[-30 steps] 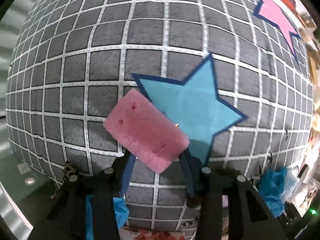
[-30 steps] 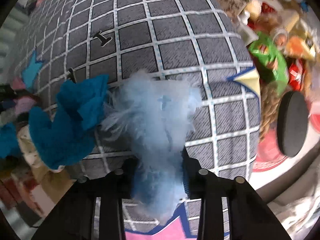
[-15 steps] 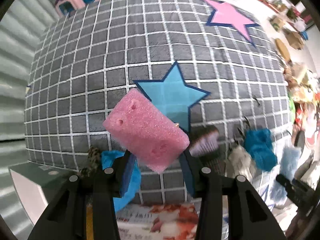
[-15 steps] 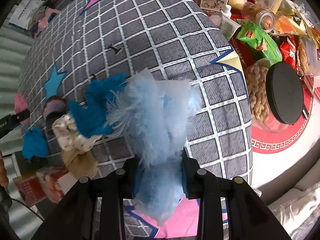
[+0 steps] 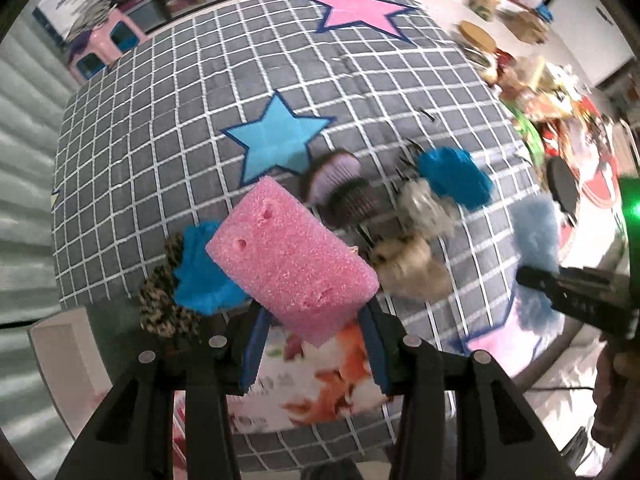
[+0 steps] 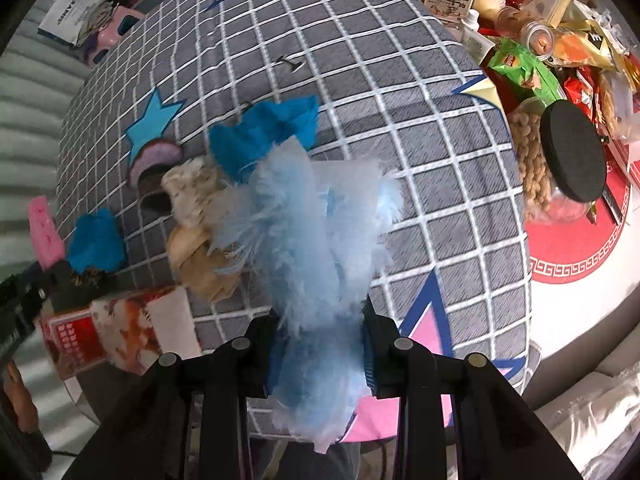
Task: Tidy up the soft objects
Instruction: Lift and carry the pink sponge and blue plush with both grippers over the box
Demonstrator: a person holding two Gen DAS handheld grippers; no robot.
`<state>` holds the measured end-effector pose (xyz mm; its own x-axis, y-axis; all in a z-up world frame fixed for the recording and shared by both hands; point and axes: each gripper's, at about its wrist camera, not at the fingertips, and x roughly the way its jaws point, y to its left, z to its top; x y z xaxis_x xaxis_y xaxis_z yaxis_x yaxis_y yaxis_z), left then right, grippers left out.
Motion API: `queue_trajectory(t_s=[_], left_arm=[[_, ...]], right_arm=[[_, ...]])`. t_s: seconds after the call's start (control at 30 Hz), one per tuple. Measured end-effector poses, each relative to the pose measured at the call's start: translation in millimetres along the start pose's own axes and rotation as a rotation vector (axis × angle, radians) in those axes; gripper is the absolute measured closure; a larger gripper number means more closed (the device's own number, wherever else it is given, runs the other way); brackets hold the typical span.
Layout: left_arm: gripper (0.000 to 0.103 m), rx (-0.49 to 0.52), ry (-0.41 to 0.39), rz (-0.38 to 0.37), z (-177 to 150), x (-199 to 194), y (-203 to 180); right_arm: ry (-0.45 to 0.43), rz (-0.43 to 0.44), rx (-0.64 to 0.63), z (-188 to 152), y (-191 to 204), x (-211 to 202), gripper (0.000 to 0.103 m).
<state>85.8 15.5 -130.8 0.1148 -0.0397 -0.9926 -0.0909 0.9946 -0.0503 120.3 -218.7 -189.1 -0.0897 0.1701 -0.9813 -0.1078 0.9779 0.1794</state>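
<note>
Both your claws risen since earlier frame, more tabletop (image 5: pixel 160 128) visible. Left claw (image 5: pixel 314 344) clenched on pink sponge (image 5: pixel 292 256), frame centre. Right claw (image 6: pixel 320 354) clenched on pale blue fluff (image 6: pixel 316 248). Other soft pieces lie loose mid-frame; sorting barely begun, I judge.

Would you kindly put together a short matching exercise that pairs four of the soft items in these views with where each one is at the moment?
Things:
1. pink sponge
2. light blue fluffy piece
3. purple and brown brush-like piece
4. leopard-print piece

Places:
A. lying on the grid cloth just below the blue star
B. clamped in the right gripper
C. at the cloth's near-left edge, beside a blue cloth piece
D. clamped in the left gripper

Pairs: 1-D, 2-B, 3-A, 4-C
</note>
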Motion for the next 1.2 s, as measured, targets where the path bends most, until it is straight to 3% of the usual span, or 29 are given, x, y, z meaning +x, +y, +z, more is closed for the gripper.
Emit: queue_trajectory(t_s=[0.17, 0.6, 1.2], left_arm=[[0.056, 0.026, -0.011, -0.033, -25, -11, -1], [0.056, 0.036, -0.103, -0.034, -77, -59, 34], [0.056, -0.179, -0.216, 0.025, -151, -113, 137]], right_arm=[[-0.006, 0.004, -0.022, -20, 26, -4, 0.069], [-0.028, 0.052, -0.113, -71, 119, -25, 0.069], [-0.058, 0.087, -0.375, -108, 256, -43, 0.069]])
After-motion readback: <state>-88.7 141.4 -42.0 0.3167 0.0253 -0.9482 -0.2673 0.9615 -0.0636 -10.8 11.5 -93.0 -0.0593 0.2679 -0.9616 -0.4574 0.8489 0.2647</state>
